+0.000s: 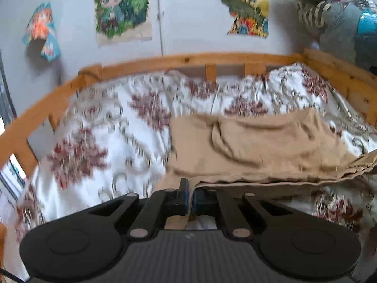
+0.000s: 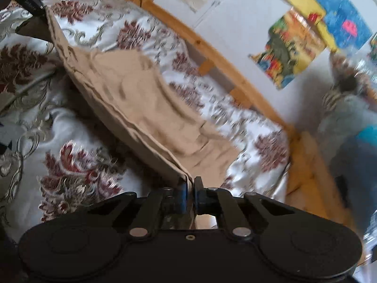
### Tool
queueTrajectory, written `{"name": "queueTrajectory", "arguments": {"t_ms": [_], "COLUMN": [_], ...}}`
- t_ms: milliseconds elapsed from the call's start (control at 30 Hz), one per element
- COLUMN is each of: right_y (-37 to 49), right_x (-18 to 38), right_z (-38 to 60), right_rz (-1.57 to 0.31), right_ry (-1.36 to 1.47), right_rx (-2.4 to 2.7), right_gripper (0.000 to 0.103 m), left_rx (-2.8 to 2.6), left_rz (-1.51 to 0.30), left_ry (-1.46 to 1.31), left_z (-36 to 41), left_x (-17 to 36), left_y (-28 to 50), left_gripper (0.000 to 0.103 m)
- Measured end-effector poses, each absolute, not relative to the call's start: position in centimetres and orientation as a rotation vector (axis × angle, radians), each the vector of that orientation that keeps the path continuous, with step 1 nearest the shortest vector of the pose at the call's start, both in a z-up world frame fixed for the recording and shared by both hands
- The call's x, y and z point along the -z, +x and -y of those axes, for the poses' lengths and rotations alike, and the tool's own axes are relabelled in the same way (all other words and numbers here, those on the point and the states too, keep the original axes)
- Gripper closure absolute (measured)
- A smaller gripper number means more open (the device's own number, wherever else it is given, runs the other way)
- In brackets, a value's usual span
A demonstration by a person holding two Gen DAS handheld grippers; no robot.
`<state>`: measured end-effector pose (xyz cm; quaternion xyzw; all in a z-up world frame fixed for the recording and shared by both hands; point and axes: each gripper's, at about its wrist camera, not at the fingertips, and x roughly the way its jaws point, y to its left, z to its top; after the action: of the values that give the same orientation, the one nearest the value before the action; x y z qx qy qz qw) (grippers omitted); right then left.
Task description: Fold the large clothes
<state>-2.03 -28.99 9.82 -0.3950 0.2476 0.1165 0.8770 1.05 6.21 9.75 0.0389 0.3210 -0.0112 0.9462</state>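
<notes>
I hold the tan cotton garment (image 1: pixel 259 146) by 1 long, seamed edge, and it lies partly on the bed's white quilt with dark red flower prints (image 1: pixel 99 127), inside the pale wooden bed rail (image 1: pixel 179 59). My left tongs (image 1: pixel 190 197) are pressed together on the near corner of that edge, with cloth pinched between the blue pads. My right tongs (image 2: pixel 190 193) are likewise clamped on the other end of the same edge, the layered hem running up from them toward the left tongs in the far corner of the right wrist view. The edge hangs taut between my 2 grips, lifted off the quilt, while the far part of the garment rests rumpled on the bed. I judge the fold as only begun: the edge is gathered and raised, but nothing is laid over yet, and smoothing and further folds remain.
</notes>
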Motion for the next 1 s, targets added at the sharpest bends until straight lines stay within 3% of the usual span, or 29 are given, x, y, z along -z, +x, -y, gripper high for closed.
{"name": "queueTrajectory", "arguments": {"t_ms": [267, 500, 667, 833, 867, 1000], "right_y": [8.8, 21.6, 28.7, 33.1, 33.8, 34.1], "right_x": [-9.4, -5.3, -1.2, 0.5, 0.3, -0.9], "right_z": [28.7, 29.1, 29.1, 31.7, 32.7, 35.7], "right_rz": [-0.384, -0.428, -0.539, -0.679, -0.723, -0.771], "right_ry": [-0.860, -0.799, -0.812, -0.556, -0.432, -0.053], "right_rx": [-0.049, -0.019, -0.075, -0.148, -0.190, -0.278], "right_gripper": [0.093, 0.091, 0.090, 0.075, 0.068, 0.021], "left_rx": [-0.028, -0.021, -0.006, 0.010, 0.014, 0.029], "left_rz": [-0.603, -0.798, -0.844, -0.923, -0.941, -0.969], "left_ry": [0.271, 0.261, 0.293, 0.282, 0.282, 0.277], "left_z": [-3.2, -3.4, -3.2, -3.3, -3.3, -3.5], "left_x": [-11.3, -5.6, -1.2, 2.3, 2.8, 3.9], "left_y": [11.6, 25.5, 31.0, 34.2, 34.5, 34.4], "left_gripper": [0.099, 0.099, 0.099, 0.099, 0.099, 0.092]}}
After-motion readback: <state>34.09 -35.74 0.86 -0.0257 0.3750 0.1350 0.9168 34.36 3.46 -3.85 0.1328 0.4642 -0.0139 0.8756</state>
